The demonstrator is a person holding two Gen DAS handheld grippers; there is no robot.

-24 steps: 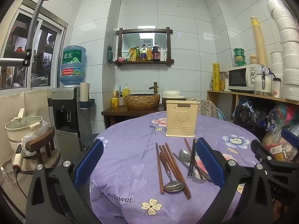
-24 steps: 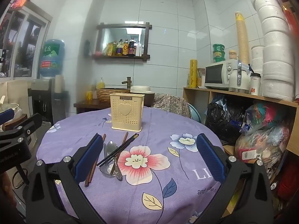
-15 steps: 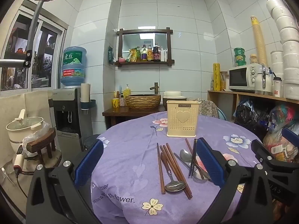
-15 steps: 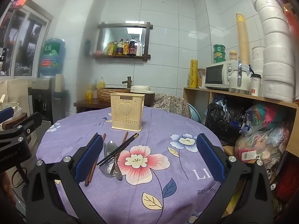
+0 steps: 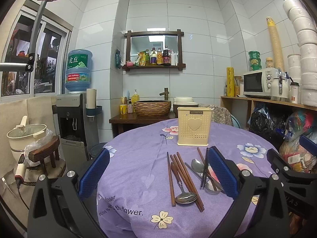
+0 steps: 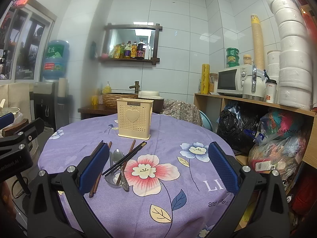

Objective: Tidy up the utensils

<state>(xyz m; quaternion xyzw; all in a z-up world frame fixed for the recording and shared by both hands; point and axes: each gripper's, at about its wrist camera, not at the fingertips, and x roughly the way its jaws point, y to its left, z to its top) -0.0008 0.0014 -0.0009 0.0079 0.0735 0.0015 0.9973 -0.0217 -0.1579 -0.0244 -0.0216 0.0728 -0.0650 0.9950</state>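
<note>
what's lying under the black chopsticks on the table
The black chopsticks lie across a steel spoon and a brown chopstick, on the purple tablecloth. A second spoon's bowl shows below; the left pad hides more.

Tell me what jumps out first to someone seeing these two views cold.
The purple flowered tablecloth fills both views, with a cream perforated utensil holder bearing a heart standing upright toward its far side. Nearer the cameras lies a loose heap of brown chopsticks, black chopsticks and metal spoons. The left claw and right claw both hang open above the table, holding nothing.
</note>
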